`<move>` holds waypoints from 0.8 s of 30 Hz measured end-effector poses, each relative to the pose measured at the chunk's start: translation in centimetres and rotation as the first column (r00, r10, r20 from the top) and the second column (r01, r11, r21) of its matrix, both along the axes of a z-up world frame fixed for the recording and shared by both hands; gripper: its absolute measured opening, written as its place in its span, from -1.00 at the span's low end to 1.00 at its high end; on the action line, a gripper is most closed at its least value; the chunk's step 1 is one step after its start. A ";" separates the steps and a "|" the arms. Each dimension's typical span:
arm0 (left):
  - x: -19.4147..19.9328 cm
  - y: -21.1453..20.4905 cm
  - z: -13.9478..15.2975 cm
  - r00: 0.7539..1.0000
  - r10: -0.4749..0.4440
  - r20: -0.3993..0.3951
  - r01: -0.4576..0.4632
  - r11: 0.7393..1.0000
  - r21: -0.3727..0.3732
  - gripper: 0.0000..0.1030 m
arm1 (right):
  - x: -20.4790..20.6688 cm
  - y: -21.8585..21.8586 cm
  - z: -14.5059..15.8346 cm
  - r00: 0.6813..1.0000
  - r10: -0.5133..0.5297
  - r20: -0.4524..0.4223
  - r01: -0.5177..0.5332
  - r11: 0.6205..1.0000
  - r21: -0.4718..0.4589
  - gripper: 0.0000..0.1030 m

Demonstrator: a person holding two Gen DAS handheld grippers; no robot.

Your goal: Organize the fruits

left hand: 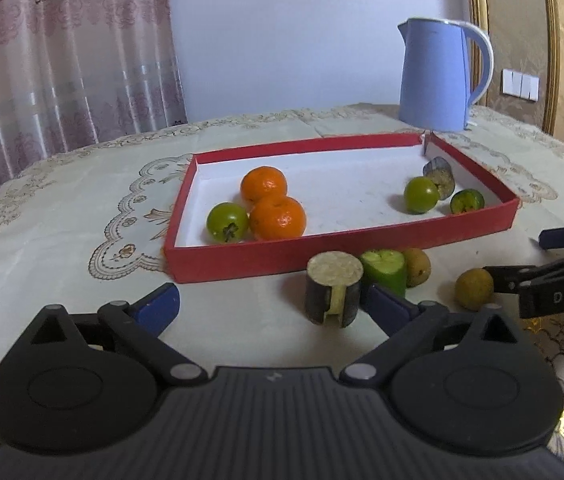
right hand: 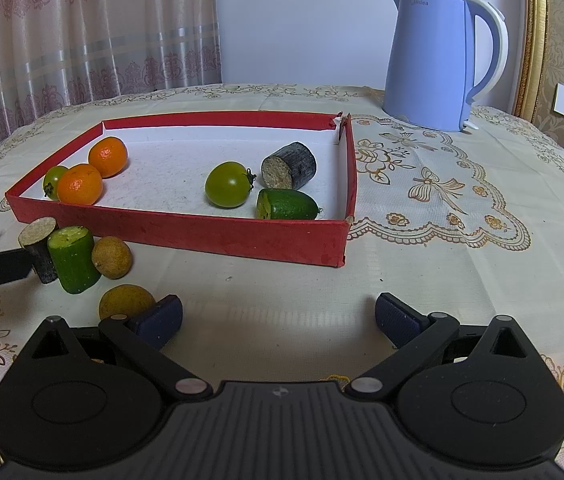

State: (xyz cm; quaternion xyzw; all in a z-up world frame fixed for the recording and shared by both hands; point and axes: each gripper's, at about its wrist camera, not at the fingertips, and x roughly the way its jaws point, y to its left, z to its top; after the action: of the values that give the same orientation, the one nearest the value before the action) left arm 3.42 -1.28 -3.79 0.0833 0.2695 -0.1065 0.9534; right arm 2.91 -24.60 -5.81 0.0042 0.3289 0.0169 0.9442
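1. While both grippers sit low over the tablecloth (right hand: 442, 240), the red tray (right hand: 186, 236) lies ahead w/ its long side running left-right.
2. Left gripper (left hand: 270, 308): jaws spread wide, nothing held. A dark stub (left hand: 334, 288) stands upright just by its right finger, pale cut face up; can't tell if they touch.
3. Right gripper (right hand: 278, 316): jaws also wide apart, empty. A brown fruit (right hand: 126, 300) sits just beside its left finger.
4. Outside the tray, near its front wall: the stub, a cucumber piece (right hand: 72, 258) standing on end, tilted slightly, cut face up, and a 2nd brown fruit (right hand: 112, 258), all bunched together.
5. Inside, left end: two oranges (right hand: 80, 184) touching, plus a green tomato (right hand: 54, 182), stem toward the front.
6. Inside, right end: another green tomato (right hand: 228, 184), stem to the right; a 2nd dark stub (right hand: 290, 166) on its side, cut face front-left; a cucumber end (right hand: 286, 204) lying left-right, cut face to the left.
7. Writing: "Midea" on the blue kettle (right hand: 434, 60); "DAS" on the right gripper's arm, seen from the left cam.
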 end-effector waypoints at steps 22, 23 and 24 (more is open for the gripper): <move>2.9 -0.2 -1.2 0.997 -0.022 -0.075 0.018 0.999 -0.048 0.17 | 0.0 0.0 0.0 1.000 0.000 0.000 0.000 1.000 0.000 1.00; 2.9 -0.2 -1.2 0.997 -0.023 -0.075 0.020 0.999 -0.049 0.17 | 0.0 0.0 0.0 1.000 0.000 0.000 0.000 1.000 0.001 1.00; 2.9 -0.2 -1.2 0.997 -0.024 -0.077 0.020 0.998 -0.053 0.17 | 0.0 0.0 0.0 1.000 0.000 0.000 0.000 1.000 0.001 1.00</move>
State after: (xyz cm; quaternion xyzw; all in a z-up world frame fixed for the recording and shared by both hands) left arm 6.35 -1.45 -4.97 0.0570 0.3026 -0.1271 0.9429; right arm 2.94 -24.60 -5.79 0.0046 0.3290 0.0170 0.9442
